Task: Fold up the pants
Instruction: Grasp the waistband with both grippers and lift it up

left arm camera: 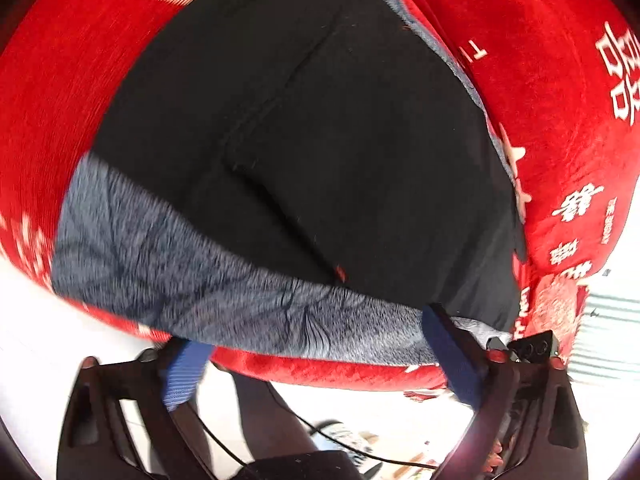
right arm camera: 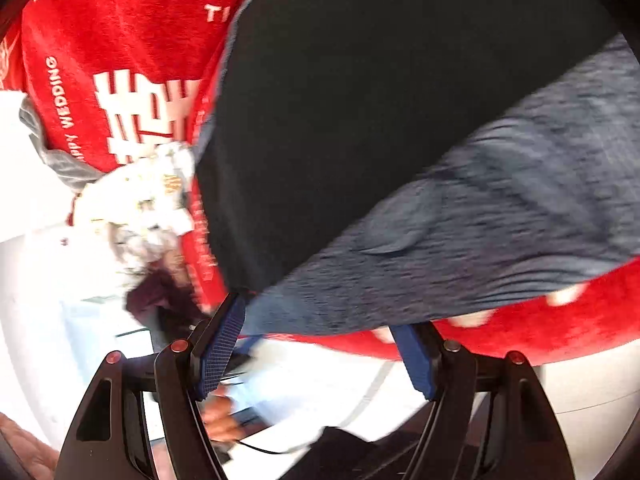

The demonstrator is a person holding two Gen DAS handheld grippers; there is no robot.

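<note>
Black pants (left arm camera: 320, 140) lie spread on a red blanket (left arm camera: 540, 60), with their grey fleecy lining (left arm camera: 180, 272) turned out along the near edge. My left gripper (left arm camera: 308, 328) stands wide apart at that grey edge. One blue pad (left arm camera: 184, 376) is below the blanket's rim, and the other sits at the pants' right corner. In the right wrist view the same black pants (right arm camera: 380, 100) and grey lining (right arm camera: 500, 200) fill the frame. My right gripper (right arm camera: 320, 316) is open too, with the grey edge lying between its blue pads (right arm camera: 222, 348) and not pinched.
The red blanket (right arm camera: 120, 40) carries white lettering and hangs over a pale floor (left arm camera: 40, 340). A crumpled white patterned cloth (right arm camera: 148, 200) and a dark maroon lump (right arm camera: 160, 296) sit at the blanket's left edge. A thin black cable (left arm camera: 340, 444) runs below.
</note>
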